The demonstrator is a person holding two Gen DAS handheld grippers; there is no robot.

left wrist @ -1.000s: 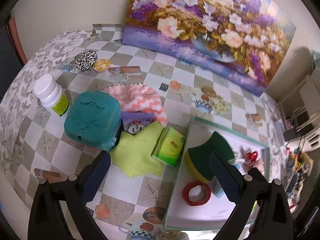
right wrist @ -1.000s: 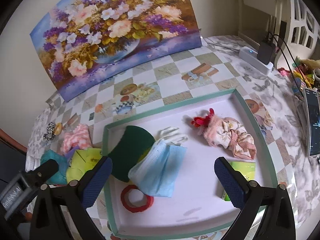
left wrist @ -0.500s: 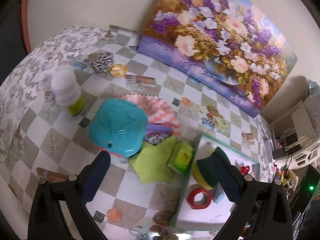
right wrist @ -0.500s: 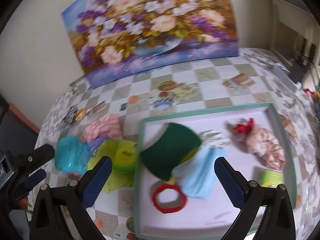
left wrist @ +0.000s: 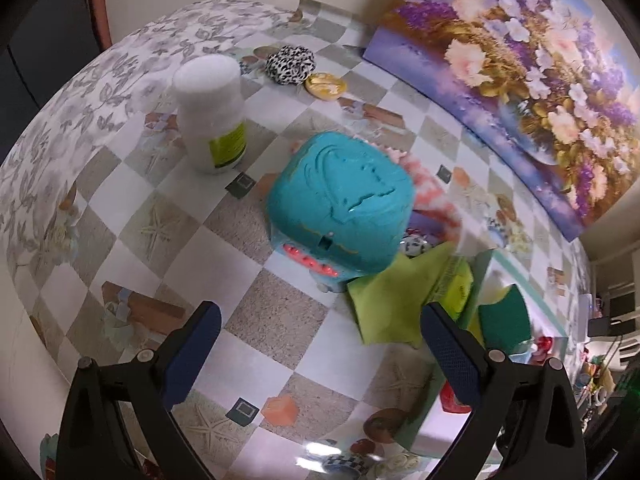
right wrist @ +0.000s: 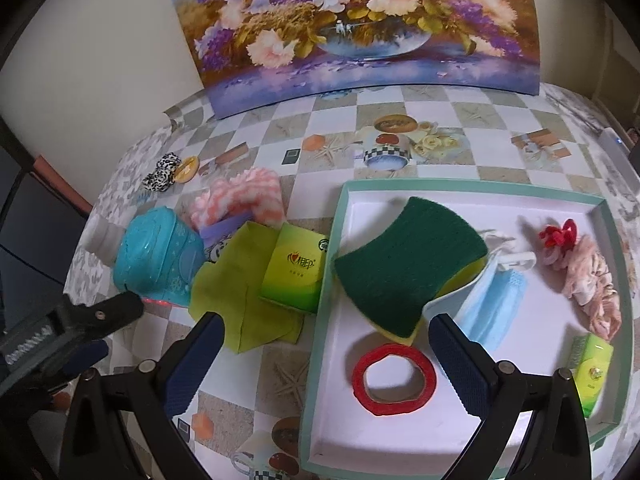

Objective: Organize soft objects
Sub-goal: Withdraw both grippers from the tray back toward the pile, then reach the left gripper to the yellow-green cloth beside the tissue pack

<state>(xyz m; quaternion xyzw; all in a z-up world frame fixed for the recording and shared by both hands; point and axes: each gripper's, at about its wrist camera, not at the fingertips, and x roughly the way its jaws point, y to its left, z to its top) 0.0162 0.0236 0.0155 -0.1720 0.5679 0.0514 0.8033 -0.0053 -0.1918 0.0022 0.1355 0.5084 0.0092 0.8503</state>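
Observation:
A white tray with a teal rim (right wrist: 332, 240) holds a green and yellow sponge (right wrist: 408, 264), a blue face mask (right wrist: 492, 304), a red ring (right wrist: 394, 376), a pink scrunchie (right wrist: 588, 276) and a small green tissue pack (right wrist: 592, 368). Left of the tray lie a green tissue pack (right wrist: 296, 268), a yellow-green cloth (right wrist: 236, 300), a pink striped cloth (right wrist: 244, 200) and a teal box (left wrist: 340, 204). My left gripper (left wrist: 320, 352) is open and empty in front of the teal box. My right gripper (right wrist: 324, 360) is open and empty over the tray's left edge.
A white bottle (left wrist: 212, 116) stands left of the teal box. A leopard scrunchie (left wrist: 290, 64) and a yellow disc (left wrist: 326, 86) lie at the back. A flower painting (right wrist: 360, 24) leans on the wall. The left gripper's body (right wrist: 68, 332) shows in the right wrist view.
My left gripper has swung left, so the teal box and bottle now sit centred and closer. My right gripper has moved left toward the tray's left edge. Both stay open.

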